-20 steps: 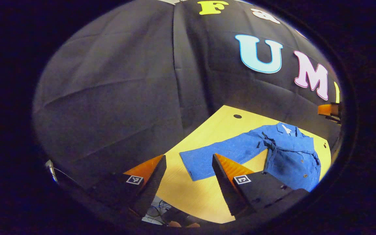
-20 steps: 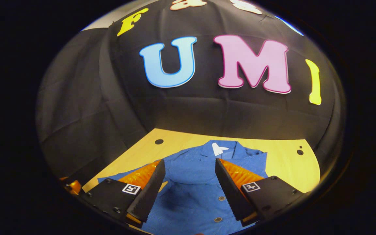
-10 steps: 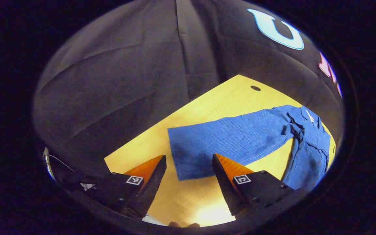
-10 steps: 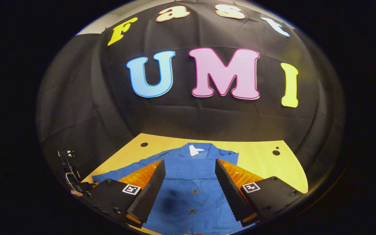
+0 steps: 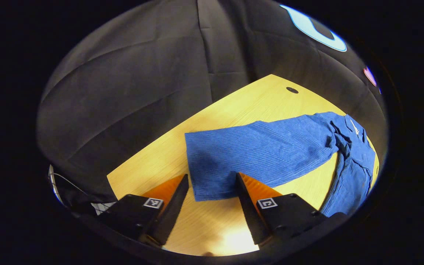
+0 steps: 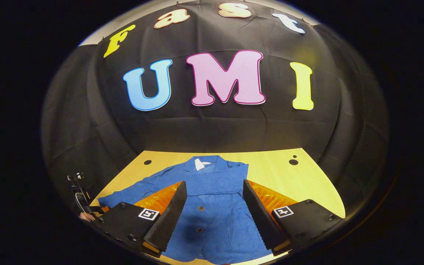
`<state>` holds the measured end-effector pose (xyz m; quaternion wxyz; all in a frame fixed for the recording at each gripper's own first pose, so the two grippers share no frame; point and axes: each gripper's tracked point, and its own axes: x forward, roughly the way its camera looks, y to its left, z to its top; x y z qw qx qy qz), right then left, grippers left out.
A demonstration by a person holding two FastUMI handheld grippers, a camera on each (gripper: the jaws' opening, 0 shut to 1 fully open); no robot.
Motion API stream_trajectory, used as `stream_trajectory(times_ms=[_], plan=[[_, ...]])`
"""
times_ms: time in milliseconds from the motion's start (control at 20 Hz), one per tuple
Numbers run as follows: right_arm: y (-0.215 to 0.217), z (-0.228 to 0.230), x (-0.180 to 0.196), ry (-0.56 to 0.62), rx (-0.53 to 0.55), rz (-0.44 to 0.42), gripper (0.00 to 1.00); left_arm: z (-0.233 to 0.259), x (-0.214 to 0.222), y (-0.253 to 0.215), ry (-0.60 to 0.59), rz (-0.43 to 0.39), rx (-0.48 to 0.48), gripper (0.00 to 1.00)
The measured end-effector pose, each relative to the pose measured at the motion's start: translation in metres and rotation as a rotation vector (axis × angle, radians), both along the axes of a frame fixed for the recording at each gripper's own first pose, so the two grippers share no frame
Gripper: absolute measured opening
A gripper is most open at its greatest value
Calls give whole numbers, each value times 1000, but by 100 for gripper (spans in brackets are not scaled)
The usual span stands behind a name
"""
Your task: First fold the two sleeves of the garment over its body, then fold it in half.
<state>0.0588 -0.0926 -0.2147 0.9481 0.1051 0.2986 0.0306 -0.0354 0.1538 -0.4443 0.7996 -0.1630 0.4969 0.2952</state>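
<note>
Garment: one blue button-front shirt (image 6: 212, 217) is lying flat on the yellow wooden bench (image 6: 304, 184), collar toward the booth wall, front facing up.
Sleeves: one long sleeve (image 5: 260, 151) is stretching out sideways across the bench, its cuff end (image 5: 204, 184) lying flat nearest the left tool; the other sleeve looks to be folded across the chest already, though the right gripper view is not making that certain.
Left tool (image 5: 212, 180): it is hanging just above the cuff with its fingers spread wide, holding nothing, the cuff edge sitting between them.
Right tool (image 6: 214, 187): it is hovering over the shirt's body, fingers also wide apart and gripping nothing.
Step in hand: picking up the outstretched sleeve, by my reading.
Doing it well: the left tool is best lowering until one finger slides under the cuff edge, then pinching both cloth layers near the corner, lifting low and carrying the sleeve across the chest so it lands flat without dragging the body out of square.
Count: one shirt, two tools, one bench, two small round holes (image 6: 293, 162) in the bench top.
</note>
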Motion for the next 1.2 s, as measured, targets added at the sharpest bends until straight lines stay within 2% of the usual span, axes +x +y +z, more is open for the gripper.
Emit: stream_trajectory(times_ms=[100, 150, 200, 250, 350, 400, 600, 700, 950, 1200], plan=[[-7, -5, -8, 9, 4, -5, 96, 0, 9, -2, -5, -34, -18, 58], [-11, -8, -12, 20, 7, -5, 96, -1, 11, -1, 3, -34, -22, 46], [-17, -12, -16, 30, 8, -11, 96, -2, 14, -1, 15, -26, -38, 33], [-23, -15, -19, 38, 6, -19, 96, -1, 19, -3, 4, -10, -62, 30], [-34, -19, -22, 42, 7, -36, 97, 0, 28, -5, -30, 35, -115, 7], [-40, -20, -23, 42, 7, -42, 96, 1, 30, -6, -44, 43, -143, 2], [-55, -27, -23, 42, 10, -55, 96, 15, 39, 1, -98, 123, -196, 0], [-61, -32, -23, 51, 9, -56, 96, 41, 58, 4, -176, 122, -191, 0], [-70, -43, -21, 58, 15, -53, 96, 109, 138, -34, -317, -62, -158, 0], [-90, -51, -19, 55, 10, -66, 96, 161, 229, -133, -431, -267, -192, 0]])
